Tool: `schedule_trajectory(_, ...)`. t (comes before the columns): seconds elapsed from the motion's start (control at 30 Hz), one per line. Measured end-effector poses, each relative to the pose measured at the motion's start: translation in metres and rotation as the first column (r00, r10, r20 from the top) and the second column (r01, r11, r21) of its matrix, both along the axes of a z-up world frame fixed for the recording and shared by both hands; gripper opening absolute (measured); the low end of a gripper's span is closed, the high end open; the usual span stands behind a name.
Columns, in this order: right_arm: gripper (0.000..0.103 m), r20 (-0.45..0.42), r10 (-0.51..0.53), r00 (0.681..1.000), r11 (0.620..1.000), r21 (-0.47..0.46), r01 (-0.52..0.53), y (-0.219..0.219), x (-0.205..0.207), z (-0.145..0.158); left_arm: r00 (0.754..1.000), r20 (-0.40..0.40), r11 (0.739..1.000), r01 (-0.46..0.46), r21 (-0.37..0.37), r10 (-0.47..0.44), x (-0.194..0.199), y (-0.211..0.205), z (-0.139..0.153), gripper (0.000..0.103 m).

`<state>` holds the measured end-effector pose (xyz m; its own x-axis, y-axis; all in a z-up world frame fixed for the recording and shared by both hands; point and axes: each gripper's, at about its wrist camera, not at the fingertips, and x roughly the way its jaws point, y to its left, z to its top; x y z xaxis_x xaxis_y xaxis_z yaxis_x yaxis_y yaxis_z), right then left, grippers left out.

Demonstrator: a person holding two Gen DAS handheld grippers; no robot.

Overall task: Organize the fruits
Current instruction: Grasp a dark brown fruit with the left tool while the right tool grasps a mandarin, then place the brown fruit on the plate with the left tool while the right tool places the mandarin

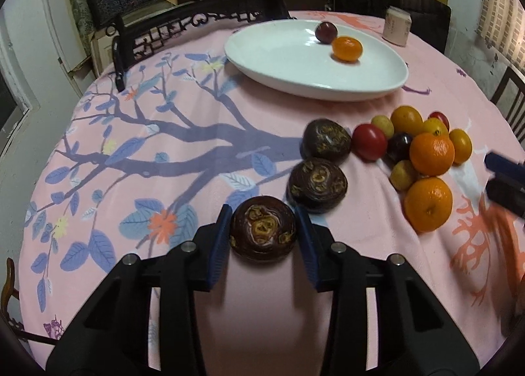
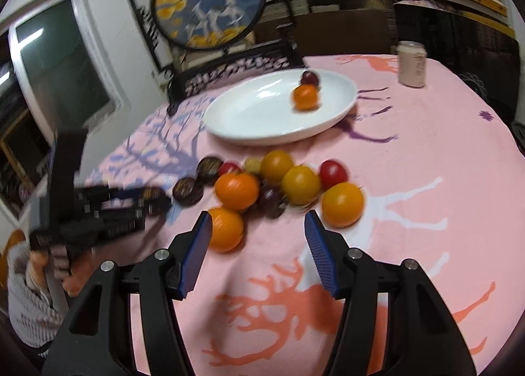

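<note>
Nearest to me: my left hand-held gripper (image 1: 263, 231) has its blue pads on either side of a dark brown water chestnut (image 1: 263, 227), which sits on the pink cloth of the counter (image 1: 164, 277).
Left grip: both pads look to be touching the chestnut's flanks, so I read it as clamped; where the right pad meets it is not wholly clear.
Other chestnuts: a second (image 1: 317, 185) lies just beyond the gripped one, a third (image 1: 326, 141) past that, in a loose line toward the fruit pile.
Right hand-held gripper (image 2: 257, 238): jaws stand moderately apart with nothing between the pads; an orange (image 2: 226, 229) lies just beside its left pad, partly covered by it.
Fruit pile: oranges, yellow, red and dark purple small fruits clustered on the cloth, touching one another, near the front of the white plate (image 1: 262, 57).
On the plate: one orange fruit (image 1: 347, 48) and one dark plum-like fruit (image 1: 326, 32), touching or nearly so, near the far rim.
Hard to make out: the right wrist view is smeared by blur, so the small fruits' kinds are uncertain; in the left view the right gripper shows only as blurred blue tips at the frame edge.
Cut off: my left hand in a pale knit sleeve (image 2: 29, 303) is only partly in frame.
Far side: a pale can (image 1: 397, 26) stands upright beyond the plate.
</note>
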<state>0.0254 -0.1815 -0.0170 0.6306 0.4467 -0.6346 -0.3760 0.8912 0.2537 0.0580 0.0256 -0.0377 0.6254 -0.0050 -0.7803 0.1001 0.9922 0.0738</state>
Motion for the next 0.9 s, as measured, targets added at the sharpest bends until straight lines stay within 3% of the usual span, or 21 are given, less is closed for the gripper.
schedule_trajectory(0.2, 0.059, -0.008, 0.056, 0.998, 0.991, -0.118, -0.057, 0.041, -0.004, -0.011, 1.0, 0.002, 1.0, -0.013, -0.009, 0.013, 0.002, 0.003, 0.002, 0.04)
schedule_trajectory(0.43, 0.045, -0.061, 0.04, 0.997, 0.99, -0.135, -0.048, 0.056, 0.014, -0.021, 1.0, -0.008, 1.0, -0.001, -0.01, 0.001, 0.004, 0.001, 0.001, 0.04)
schedule_trajectory(0.67, 0.04, -0.083, 0.033, 0.996, 0.995, -0.086, -0.04, 0.048, 0.018, -0.025, 0.999, -0.042, 1.0, 0.013, 0.006, -0.013, 0.007, -0.003, -0.008, 0.04)
schedule_trajectory(0.9, 0.04, -0.091, 0.064, 0.994, 0.997, -0.031, -0.067, 0.037, 0.003, -0.02, 1.0, -0.028, 1.0, 0.007, -0.014, -0.008, 0.003, 0.001, -0.005, 0.04)
